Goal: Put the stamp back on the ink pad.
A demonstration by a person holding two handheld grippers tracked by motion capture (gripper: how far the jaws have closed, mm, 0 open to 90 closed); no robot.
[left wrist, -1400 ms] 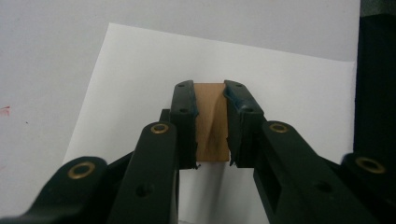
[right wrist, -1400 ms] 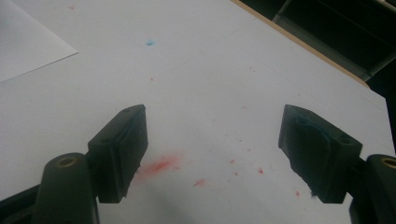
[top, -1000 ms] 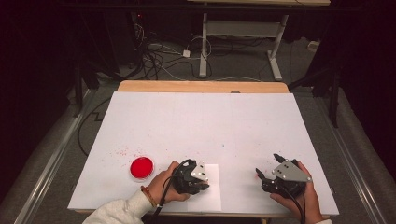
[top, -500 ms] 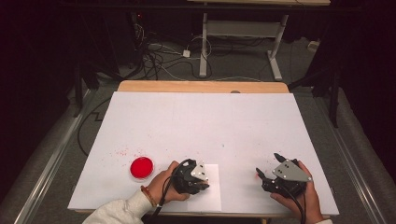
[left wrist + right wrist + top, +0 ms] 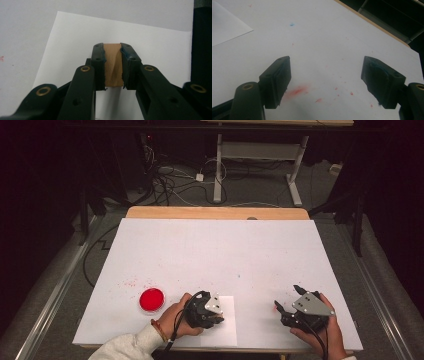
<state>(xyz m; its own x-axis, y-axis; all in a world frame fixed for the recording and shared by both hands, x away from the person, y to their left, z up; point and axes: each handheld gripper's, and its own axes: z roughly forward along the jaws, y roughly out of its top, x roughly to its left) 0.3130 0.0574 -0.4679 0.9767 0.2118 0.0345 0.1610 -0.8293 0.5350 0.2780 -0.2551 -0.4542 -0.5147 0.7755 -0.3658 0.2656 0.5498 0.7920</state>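
Pinching a small wooden block (image 5: 113, 65) between its two black jaws, the left gripper (image 5: 209, 313) sits low over a sheet of white paper (image 5: 227, 329) at the near edge of the worktop (image 5: 220, 255). In the left gripper view the block stands upright between the pads, a pad pressed flat against each of its sides, with the paper (image 5: 155, 47) spreading out beneath and beyond it. Whether the block's underside touches the sheet I cannot tell from here.

The person's left hand (image 5: 176, 319) wraps the gripper from the near-left side, a pale sleeve (image 5: 125, 349) and a band at the wrist showing behind it. Just to the left of that hand lies a round red dish (image 5: 151, 299), flat on the worktop and apart from the paper — a dusting of red specks scatters on the surface beyond it.

Over to the right, well apart from the paper, the right gripper (image 5: 289, 304) rests in the person's right hand (image 5: 322, 332), its grey three-cornered plate facing up. Its jaws are spread wide — nothing sits between them. The right gripper view looks down on bare white worktop (image 5: 332, 37) marked with a red smear (image 5: 297, 91) near the left-hand jaw and smaller red flecks around it, plus a corner of the paper (image 5: 224, 25) off to the far left.
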